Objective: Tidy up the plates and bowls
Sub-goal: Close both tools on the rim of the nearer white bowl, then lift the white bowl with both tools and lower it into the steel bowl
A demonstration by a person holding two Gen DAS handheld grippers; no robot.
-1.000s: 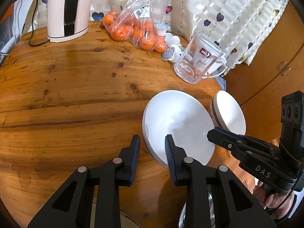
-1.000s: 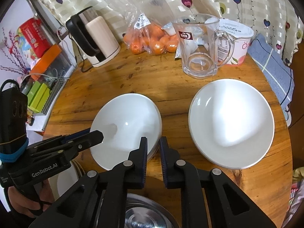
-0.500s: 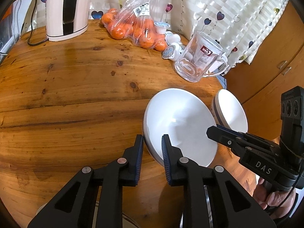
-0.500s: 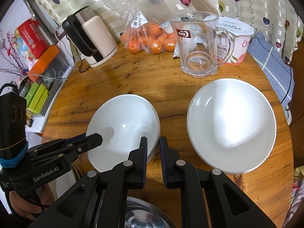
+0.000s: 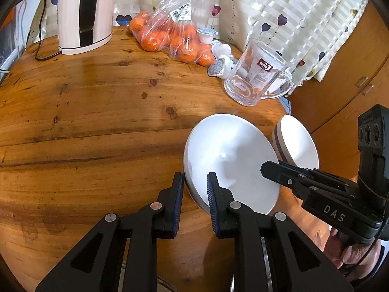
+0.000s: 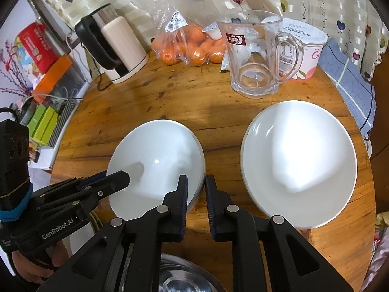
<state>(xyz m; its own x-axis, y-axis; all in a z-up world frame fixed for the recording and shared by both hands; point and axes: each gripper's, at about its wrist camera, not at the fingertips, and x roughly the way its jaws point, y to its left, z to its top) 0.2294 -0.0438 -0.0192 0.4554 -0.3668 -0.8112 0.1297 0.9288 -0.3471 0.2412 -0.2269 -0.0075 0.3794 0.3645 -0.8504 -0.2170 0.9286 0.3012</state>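
Two white plates are sitting on the round wooden worktop [image 6: 150, 102]. The nearer white plate [image 6: 158, 168], which seems to be the top of a small stack, is lying between the two grippers, and both are grasping it from opposite sides. The left gripper [image 5: 193, 189] is straddling the plate's near-left rim; its jaws have just been closing and are clamping the rim with one pad outside and one inside the plate. The right gripper [image 6: 196, 192] is clenching the plate's near-right rim, the edge running up between its narrow jaws. The second white plate [image 6: 299, 165] is lying just beside it, apart from both grippers. A glass jug [image 6: 257, 56] is standing beyond the plates.
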